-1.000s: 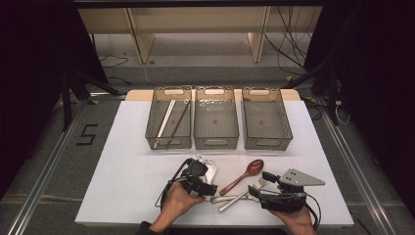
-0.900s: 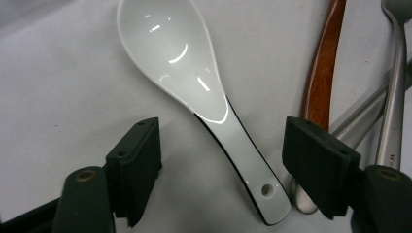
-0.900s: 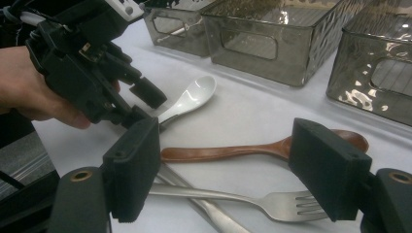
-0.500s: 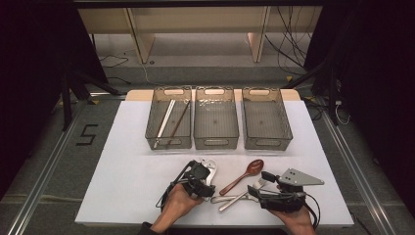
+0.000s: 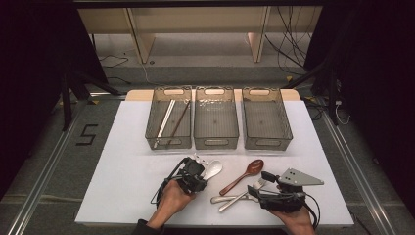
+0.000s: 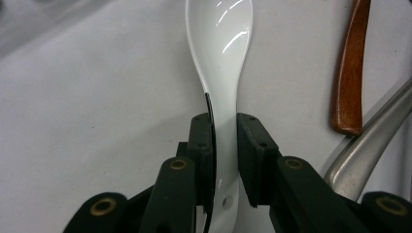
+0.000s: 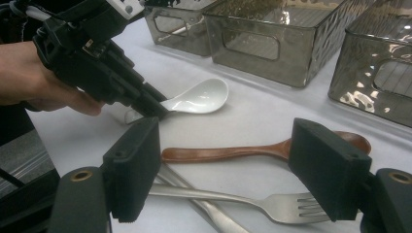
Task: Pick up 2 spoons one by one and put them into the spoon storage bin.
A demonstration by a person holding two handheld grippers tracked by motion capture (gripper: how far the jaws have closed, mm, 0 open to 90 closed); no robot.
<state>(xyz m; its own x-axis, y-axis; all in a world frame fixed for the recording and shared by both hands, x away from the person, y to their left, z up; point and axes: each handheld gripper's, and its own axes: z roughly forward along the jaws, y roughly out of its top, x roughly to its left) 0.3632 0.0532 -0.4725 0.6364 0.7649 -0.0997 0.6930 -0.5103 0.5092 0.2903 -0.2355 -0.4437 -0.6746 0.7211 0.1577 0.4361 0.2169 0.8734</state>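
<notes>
Left side of the white table: the left gripper is sitting low over the surface, held in the person's left hand. Its jaws have just been closing and are now clamping the handle of the white ceramic spoon, one pad on each side, as the left gripper view is showing. The spoon is lying on the table in front of the near edge of the bins, bowl pointing away from the gripper, just beside the wooden spoon's handle.

Middle: the wooden spoon is lying diagonally, bowl toward the bins. A metal fork and another metal utensil are crossing each other just beneath its handle end.

Right: the right gripper is resting near the table's front edge with jaws standing wide apart, gripping nothing, framing the wooden spoon and fork.

Far side: three translucent bins in a row; the left bin is holding chopsticks.
</notes>
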